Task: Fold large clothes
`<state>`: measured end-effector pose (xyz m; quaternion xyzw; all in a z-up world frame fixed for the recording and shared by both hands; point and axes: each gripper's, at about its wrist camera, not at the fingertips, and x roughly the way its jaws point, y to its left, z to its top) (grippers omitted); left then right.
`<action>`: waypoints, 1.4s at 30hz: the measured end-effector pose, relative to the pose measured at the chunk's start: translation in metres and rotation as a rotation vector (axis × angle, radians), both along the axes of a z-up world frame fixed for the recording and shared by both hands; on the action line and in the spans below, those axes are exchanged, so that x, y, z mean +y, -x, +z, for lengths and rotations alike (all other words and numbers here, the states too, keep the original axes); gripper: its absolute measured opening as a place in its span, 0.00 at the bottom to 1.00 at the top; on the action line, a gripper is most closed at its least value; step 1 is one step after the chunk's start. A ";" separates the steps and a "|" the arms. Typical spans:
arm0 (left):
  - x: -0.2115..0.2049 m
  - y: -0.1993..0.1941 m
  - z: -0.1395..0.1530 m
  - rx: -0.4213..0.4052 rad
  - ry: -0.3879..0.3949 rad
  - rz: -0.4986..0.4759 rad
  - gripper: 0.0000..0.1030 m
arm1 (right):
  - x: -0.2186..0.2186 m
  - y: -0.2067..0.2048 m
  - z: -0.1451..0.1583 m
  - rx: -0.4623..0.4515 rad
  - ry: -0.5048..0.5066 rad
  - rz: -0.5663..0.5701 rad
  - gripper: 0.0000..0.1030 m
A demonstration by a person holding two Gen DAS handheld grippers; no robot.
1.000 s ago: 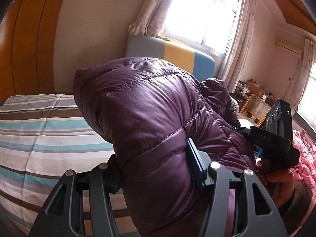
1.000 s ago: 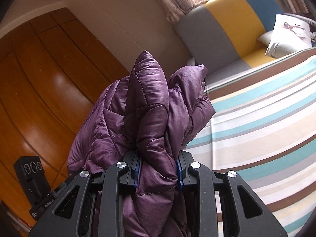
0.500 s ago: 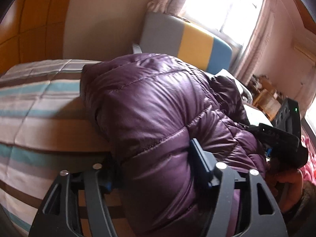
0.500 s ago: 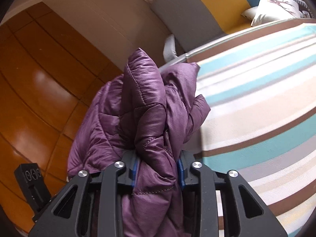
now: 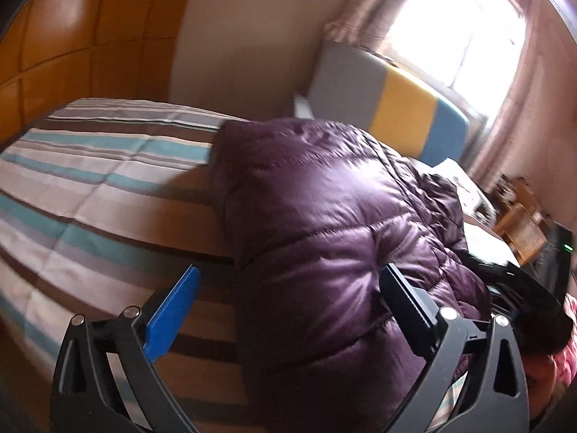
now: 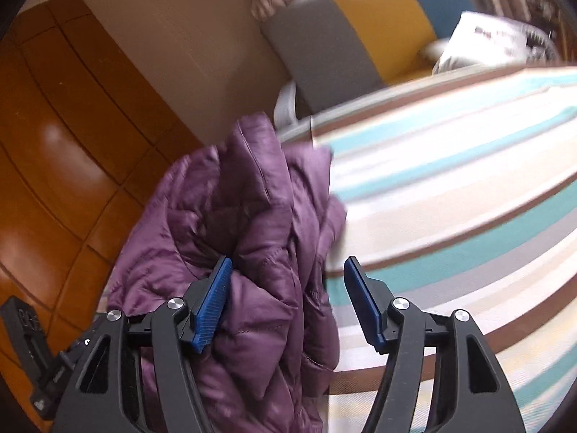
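Observation:
A purple quilted down jacket lies bunched on the striped bedspread. My left gripper is open, its jaws wide apart, with the jacket's bulk lying between them against the right finger. In the right wrist view the same jacket stands in a folded heap on the bedspread. My right gripper is open too; the jacket touches its left blue pad and is clear of the right pad.
A grey, yellow and blue headboard stands behind the bed under a bright window. A white pillow lies by it. Orange wood panelling runs along the left. The other gripper's body is at the right.
Both grippers have opened and let go of the jacket. The jacket has come down onto the bedspread, and both cameras have tilted down toward the bed.

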<state>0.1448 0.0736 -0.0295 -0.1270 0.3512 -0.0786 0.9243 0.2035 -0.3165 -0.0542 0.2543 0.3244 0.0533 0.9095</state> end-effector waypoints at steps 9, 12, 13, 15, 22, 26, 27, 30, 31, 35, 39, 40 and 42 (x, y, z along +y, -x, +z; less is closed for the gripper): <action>-0.009 -0.038 0.055 -0.059 -0.057 0.103 0.96 | 0.037 -0.015 0.064 -0.112 0.124 0.032 0.60; -0.029 -0.062 0.061 -0.066 -0.155 0.089 0.96 | 0.058 -0.044 0.069 -0.107 0.147 0.067 0.52; -0.032 -0.069 0.061 -0.062 -0.170 0.086 0.96 | 0.060 -0.053 0.068 -0.094 0.146 0.073 0.50; -0.038 -0.085 0.058 -0.034 -0.192 0.095 0.96 | 0.067 -0.070 0.066 -0.064 0.147 0.083 0.48; -0.056 -0.142 0.017 0.135 -0.289 0.076 0.96 | 0.072 -0.114 0.036 0.052 0.269 0.068 0.42; -0.057 -0.146 -0.002 0.146 -0.244 0.068 0.97 | 0.067 -0.118 0.007 0.093 0.297 0.063 0.40; -0.058 -0.147 -0.006 0.146 -0.246 0.065 0.97 | 0.068 -0.118 0.004 0.096 0.301 0.060 0.40; -0.062 -0.150 -0.015 0.154 -0.254 0.067 0.98 | 0.068 -0.121 -0.006 0.110 0.307 0.049 0.40; -0.063 -0.151 -0.019 0.158 -0.256 0.070 0.98 | 0.068 -0.122 -0.009 0.114 0.309 0.047 0.40; -0.066 -0.157 -0.027 0.174 -0.255 0.073 0.98 | 0.063 -0.126 -0.016 0.129 0.277 0.053 0.40; -0.063 -0.162 -0.035 0.190 -0.233 0.071 0.98 | 0.065 -0.128 -0.021 0.132 0.276 0.050 0.40; -0.063 -0.163 -0.036 0.192 -0.235 0.072 0.98 | 0.065 -0.131 -0.022 0.132 0.277 0.049 0.40; -0.064 -0.162 -0.036 0.188 -0.239 0.073 0.98 | 0.065 -0.129 -0.022 0.126 0.275 0.048 0.40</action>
